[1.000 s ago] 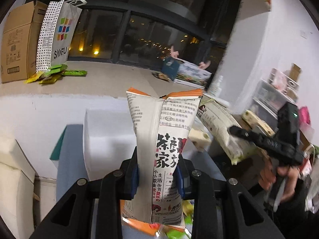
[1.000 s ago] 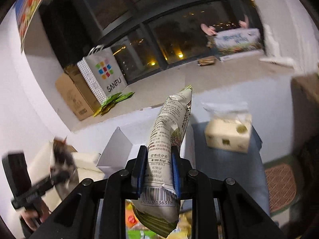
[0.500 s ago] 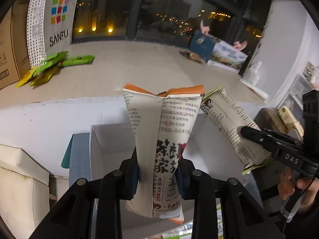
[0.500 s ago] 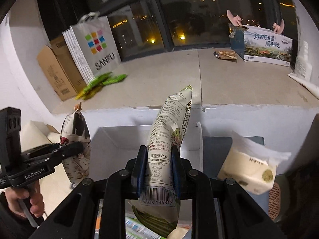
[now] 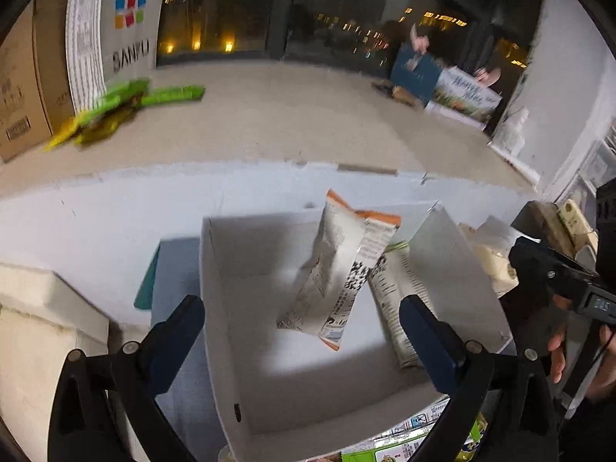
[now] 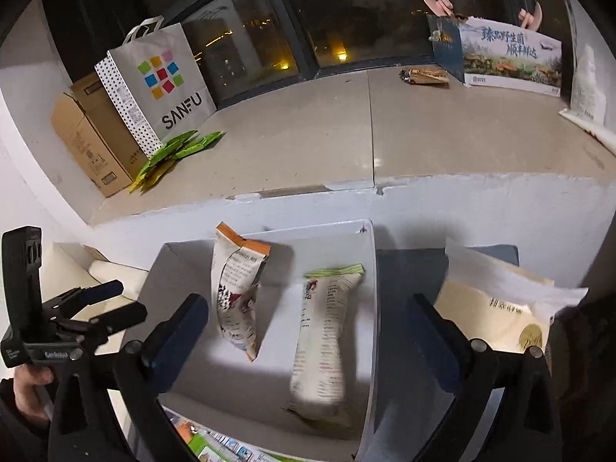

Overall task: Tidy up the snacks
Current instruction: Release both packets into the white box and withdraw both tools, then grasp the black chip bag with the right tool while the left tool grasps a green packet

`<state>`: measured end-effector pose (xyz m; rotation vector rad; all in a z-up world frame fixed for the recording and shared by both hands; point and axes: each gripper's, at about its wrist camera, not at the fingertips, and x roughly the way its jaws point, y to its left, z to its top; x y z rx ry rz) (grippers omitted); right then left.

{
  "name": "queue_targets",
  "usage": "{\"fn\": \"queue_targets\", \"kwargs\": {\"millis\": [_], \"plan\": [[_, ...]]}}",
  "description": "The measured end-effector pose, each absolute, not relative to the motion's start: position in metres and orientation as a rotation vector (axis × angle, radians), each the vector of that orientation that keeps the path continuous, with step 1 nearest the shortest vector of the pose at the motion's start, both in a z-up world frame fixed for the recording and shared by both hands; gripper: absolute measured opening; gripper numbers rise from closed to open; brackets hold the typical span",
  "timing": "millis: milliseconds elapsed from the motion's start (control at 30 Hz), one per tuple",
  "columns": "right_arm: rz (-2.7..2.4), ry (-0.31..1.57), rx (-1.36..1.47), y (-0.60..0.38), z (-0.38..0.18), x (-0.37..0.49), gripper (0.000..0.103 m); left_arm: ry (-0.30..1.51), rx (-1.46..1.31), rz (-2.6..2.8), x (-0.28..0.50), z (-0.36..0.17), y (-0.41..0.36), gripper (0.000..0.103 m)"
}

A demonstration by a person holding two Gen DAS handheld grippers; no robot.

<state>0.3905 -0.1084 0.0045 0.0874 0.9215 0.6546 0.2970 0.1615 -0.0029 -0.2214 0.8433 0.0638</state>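
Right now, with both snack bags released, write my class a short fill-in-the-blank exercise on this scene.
1. Both snack bags are inside the white ____.
2. The orange-topped bag is to the ____ of the green-topped bag in the right wrist view.
3. Both grippers' jaws stand ____.

Missing words: box; left; open

The open white cardboard box (image 6: 369,277) is entered freely from above. Its floor toward 7 o'clock is bare. The orange-topped printed snack bag (image 6: 236,292), tilted, takes up the middle; the green-topped printed snack bag (image 6: 323,342) lies along the 3 o'clock wall. A low white ledge wall (image 6: 462,200) closes off 12 o'clock. Outside, at 3 o'clock, passage is blocked by a cream tissue pack (image 6: 496,308). The blue tabletop strip (image 5: 173,269) at 9 o'clock is unobstructed.
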Motion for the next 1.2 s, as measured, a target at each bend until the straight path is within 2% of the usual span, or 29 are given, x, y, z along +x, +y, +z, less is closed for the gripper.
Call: {"fn": "queue_targets", "kwargs": {"millis": [133,300,500,733,933,1200], "plan": [[0.663,0.850,0.016,-0.114,0.018,0.369,0.103,0.761,-0.131,0.043,0.264,0.017,0.144,0.103],[0.730,0.724,0.014,-0.143,0.048,0.315,0.103,0.653,-0.096,-0.033,0.183,0.038,0.107,0.103],[0.789,0.619,0.077,-0.198,0.065,0.226,0.103,0.541,-0.088,-0.057,0.081,0.033,0.063,0.103],[0.656,0.517,-0.015,-0.253,0.059,0.125,0.103,0.491,-0.191,-0.100,0.009,0.021,0.042,0.103],[0.593,0.583,-0.053,-0.287,0.036,0.095,0.103,0.463,-0.183,-0.096,-0.009,0.028,0.038,0.103],[0.541,0.838,-0.044,-0.299,-0.038,0.135,0.103,0.470,-0.176,-0.094,-0.005,0.026,0.034,0.103]]}}
